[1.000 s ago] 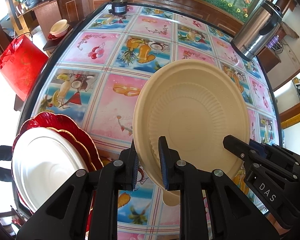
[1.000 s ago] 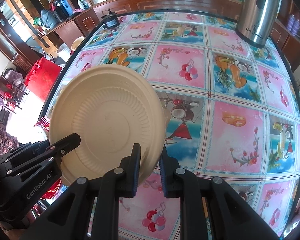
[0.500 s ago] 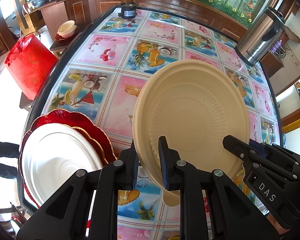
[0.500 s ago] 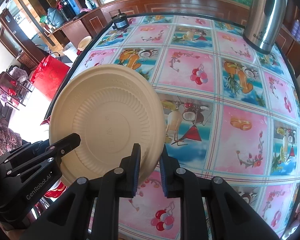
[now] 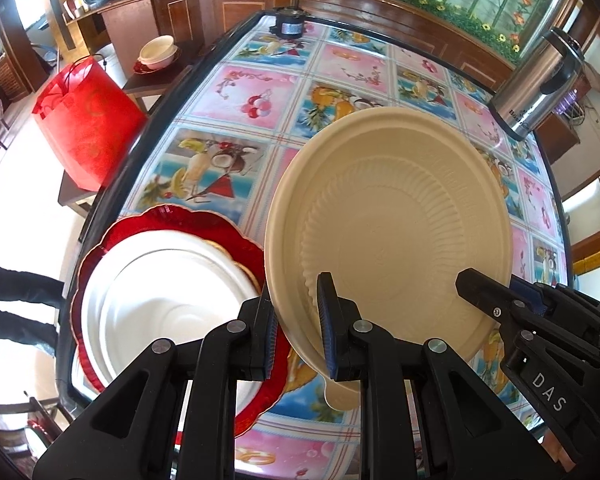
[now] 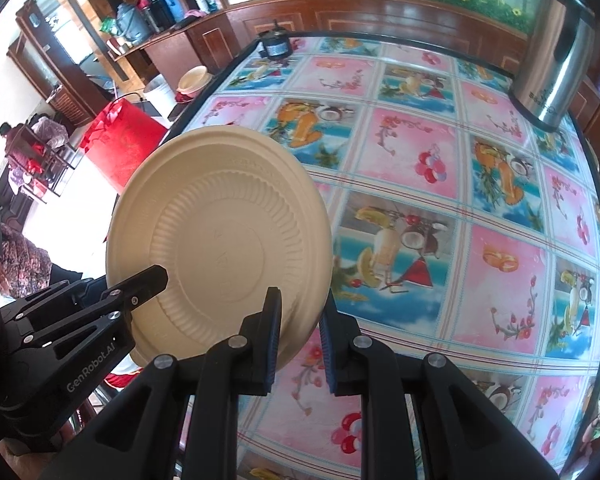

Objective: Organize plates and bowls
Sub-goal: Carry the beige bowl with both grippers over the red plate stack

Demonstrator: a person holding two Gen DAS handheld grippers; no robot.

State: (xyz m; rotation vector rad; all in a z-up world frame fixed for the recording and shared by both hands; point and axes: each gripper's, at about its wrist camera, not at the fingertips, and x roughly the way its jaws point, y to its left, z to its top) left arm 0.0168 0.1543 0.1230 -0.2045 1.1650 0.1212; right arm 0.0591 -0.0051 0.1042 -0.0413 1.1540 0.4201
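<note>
A long table [image 5: 260, 92] with a dark rim, covered by a glossy cloth of pink and blue fruit-and-drink squares. At its near left edge lies a scalloped red plate [image 5: 172, 220] with a white plate [image 5: 160, 300] stacked on it. A steel urn [image 6: 556, 56] stands at the far right; a small black device [image 6: 275, 45] sits at the far end.

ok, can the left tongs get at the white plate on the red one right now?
Probably not: the left tongs are shut on the beige plate's rim, shared with the right tongs. The white plate lies uncovered just left.
</note>
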